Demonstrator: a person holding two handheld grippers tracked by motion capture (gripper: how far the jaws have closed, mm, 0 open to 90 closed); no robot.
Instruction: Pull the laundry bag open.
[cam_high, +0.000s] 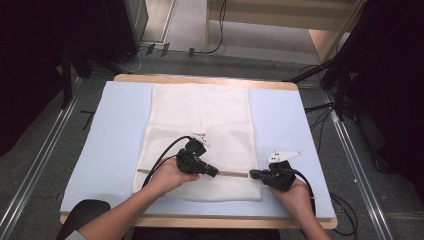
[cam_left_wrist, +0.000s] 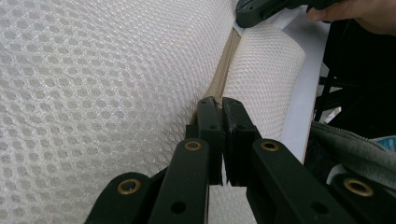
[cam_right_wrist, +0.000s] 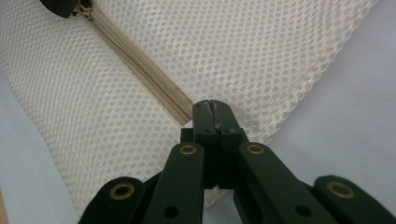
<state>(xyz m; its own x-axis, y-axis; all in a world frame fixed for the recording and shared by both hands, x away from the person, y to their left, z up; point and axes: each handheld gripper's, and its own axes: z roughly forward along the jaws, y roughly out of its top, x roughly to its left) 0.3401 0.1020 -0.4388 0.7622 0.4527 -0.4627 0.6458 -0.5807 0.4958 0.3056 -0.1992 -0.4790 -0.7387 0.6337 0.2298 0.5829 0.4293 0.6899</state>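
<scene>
A white mesh bag (cam_high: 200, 115) lies flat on a light blue mat (cam_high: 120, 130). A beige zipper (cam_high: 232, 174) runs across the bag near its front edge. My left gripper (cam_high: 215, 171) is over the middle of the zipper, jaws shut on the zipper pull (cam_right_wrist: 86, 7). In the left gripper view its jaws (cam_left_wrist: 219, 105) are pressed together on the zipper line (cam_left_wrist: 224, 65). My right gripper (cam_high: 252, 174) is shut on the bag at the zipper's right end (cam_right_wrist: 187, 109), close to the bag's right edge. The two gripper tips are a short stretch of zipper apart.
The mat covers a wooden table (cam_high: 200, 78) whose edges show at the back and front. Black stands and cables (cam_high: 320, 115) sit on the floor to the right, with dark equipment at the left. A person's grey sleeve (cam_left_wrist: 355, 149) lies near the table's front.
</scene>
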